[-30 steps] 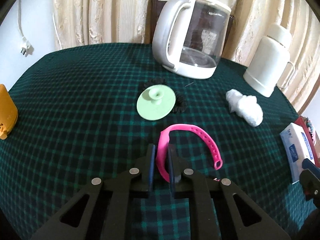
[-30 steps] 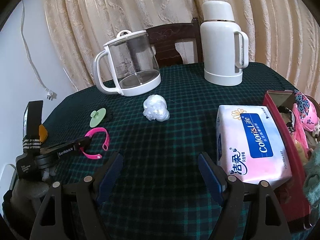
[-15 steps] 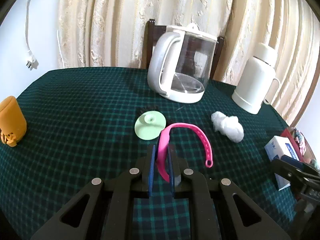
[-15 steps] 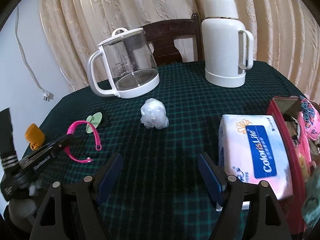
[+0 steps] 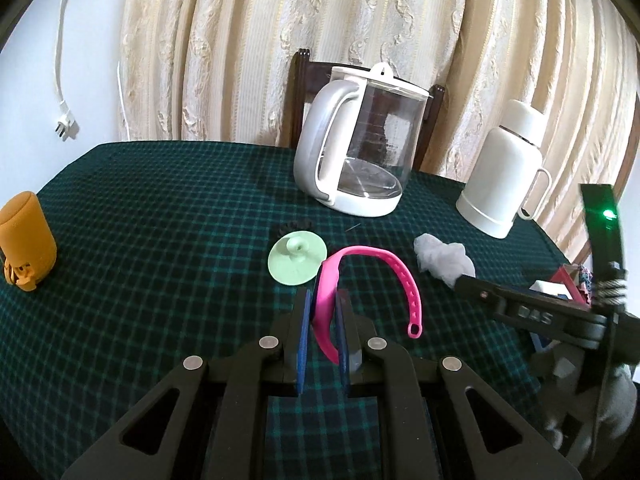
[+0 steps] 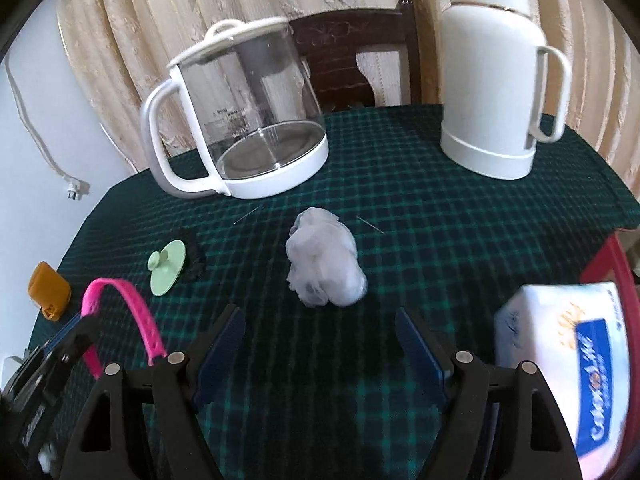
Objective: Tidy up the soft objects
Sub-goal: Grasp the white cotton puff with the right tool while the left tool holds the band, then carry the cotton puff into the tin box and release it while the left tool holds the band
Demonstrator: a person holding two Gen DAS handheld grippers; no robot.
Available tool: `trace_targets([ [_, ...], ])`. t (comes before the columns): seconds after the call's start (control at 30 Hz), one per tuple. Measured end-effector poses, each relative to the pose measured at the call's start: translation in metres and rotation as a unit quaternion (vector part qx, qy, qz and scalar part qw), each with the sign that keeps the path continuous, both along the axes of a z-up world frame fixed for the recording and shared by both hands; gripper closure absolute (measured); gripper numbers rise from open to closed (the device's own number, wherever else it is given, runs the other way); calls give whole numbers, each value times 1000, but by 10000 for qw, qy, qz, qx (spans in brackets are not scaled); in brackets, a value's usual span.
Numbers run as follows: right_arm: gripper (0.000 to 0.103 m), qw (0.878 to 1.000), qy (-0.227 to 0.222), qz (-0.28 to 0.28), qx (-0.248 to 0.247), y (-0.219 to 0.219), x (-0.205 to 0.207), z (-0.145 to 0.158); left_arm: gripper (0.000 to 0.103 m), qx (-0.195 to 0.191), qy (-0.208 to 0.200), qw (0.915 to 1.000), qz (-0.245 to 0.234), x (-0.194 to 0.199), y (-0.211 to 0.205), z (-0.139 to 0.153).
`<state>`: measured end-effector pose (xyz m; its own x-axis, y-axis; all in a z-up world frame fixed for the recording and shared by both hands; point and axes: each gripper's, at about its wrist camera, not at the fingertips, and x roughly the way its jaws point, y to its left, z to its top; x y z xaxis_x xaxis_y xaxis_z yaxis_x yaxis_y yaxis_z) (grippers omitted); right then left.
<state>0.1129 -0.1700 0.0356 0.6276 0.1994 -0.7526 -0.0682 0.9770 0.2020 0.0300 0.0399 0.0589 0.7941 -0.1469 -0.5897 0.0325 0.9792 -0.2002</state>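
Observation:
My left gripper (image 5: 323, 300) is shut on a pink rubber wristband (image 5: 400, 272) and holds it above the green checked tablecloth; the band also shows at the left of the right wrist view (image 6: 138, 312). My right gripper (image 6: 320, 324) is open and empty, its jaws wide apart just in front of a crumpled white plastic bag (image 6: 324, 270), which also shows in the left wrist view (image 5: 442, 258). A pale green silicone lid (image 5: 296, 262) lies on a black scrunchie (image 6: 196, 260).
A glass kettle (image 5: 358, 152) and a white thermos (image 5: 504, 176) stand at the back. An orange soft case (image 5: 26, 240) lies at the left edge. A tissue pack (image 6: 568, 364) and a red basket (image 6: 612, 272) of soft things sit at the right.
My left gripper has lifted the pink wristband off the cloth and pulled back. My right gripper has moved forward and left, close to the white plastic bag.

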Motion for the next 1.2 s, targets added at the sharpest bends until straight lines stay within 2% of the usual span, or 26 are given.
trace_targets([
  [0.5, 23, 9996, 189, -105, -161, 11, 49, -15, 91, -142, 60, 9999, 21, 0, 3, 0],
  [0.57, 28, 9996, 217, -90, -181, 11, 49, -18, 91, -152, 64, 9999, 23, 0, 4, 0],
  [0.7, 54, 9993, 315, 6, -185, 12, 52, -25, 91, -156, 75, 9998, 21, 0, 4, -1],
  [0.8, 63, 9994, 258, 41, -220, 13, 49, -24, 91, -171, 82, 9998, 47, 0, 4, -1],
  [1.2, 65, 9989, -444, -139, 9, -3, 3, 20, 91, -264, 98, 9995, 143, 2, 10, -4],
])
